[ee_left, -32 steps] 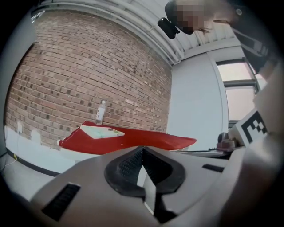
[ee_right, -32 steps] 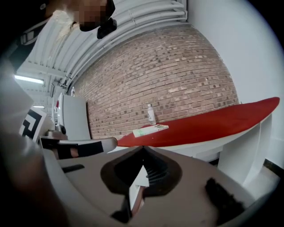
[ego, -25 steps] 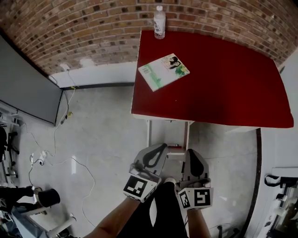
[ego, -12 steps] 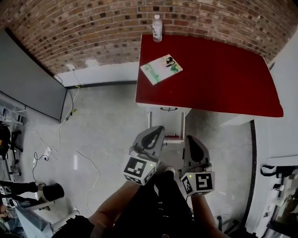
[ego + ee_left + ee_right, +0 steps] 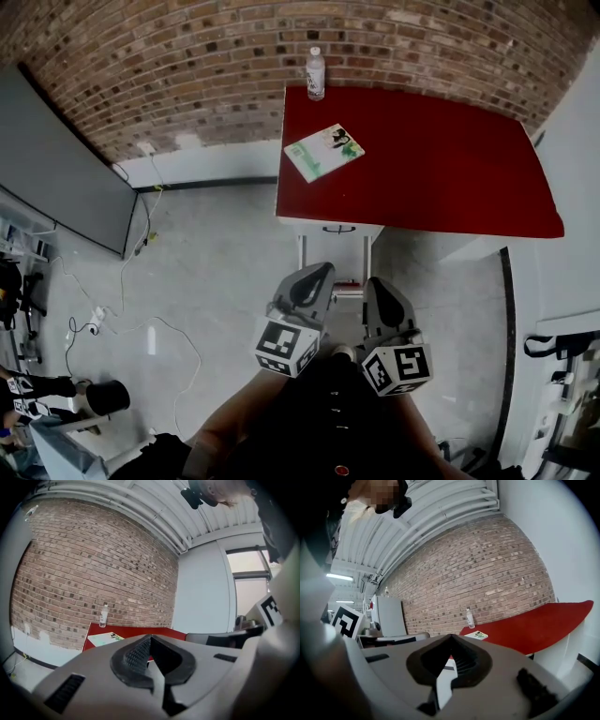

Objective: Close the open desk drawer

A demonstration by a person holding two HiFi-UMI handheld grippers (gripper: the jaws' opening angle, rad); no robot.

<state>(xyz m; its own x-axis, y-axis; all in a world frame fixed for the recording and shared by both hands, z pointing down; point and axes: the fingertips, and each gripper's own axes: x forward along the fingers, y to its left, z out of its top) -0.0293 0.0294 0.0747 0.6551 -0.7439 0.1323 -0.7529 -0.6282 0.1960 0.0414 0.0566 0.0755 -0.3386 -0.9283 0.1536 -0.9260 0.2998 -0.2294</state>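
The red-topped desk (image 5: 441, 169) stands against the brick wall. A white drawer front with a dark handle (image 5: 339, 228) shows just under its near edge; I cannot tell how far out it stands. A clear bottle (image 5: 316, 73) and a green-and-white booklet (image 5: 324, 150) rest on the top. My left gripper (image 5: 319, 271) and right gripper (image 5: 374, 282) hang side by side over the floor, short of the desk, both shut and empty. In the left gripper view the left gripper (image 5: 150, 638) points at the desk (image 5: 140, 631). The right gripper (image 5: 451, 635) likewise faces the desk (image 5: 534, 623).
White desk legs (image 5: 302, 261) frame a low shelf with something red (image 5: 347, 282). A grey panel (image 5: 56, 178) leans at the left, with cables (image 5: 141, 319) trailing over the floor. A white wall (image 5: 572, 272) bounds the right side.
The view has drawn back from the desk, and the drawer front and handle have come into sight. Both grippers stayed together, shut, in front of the person.
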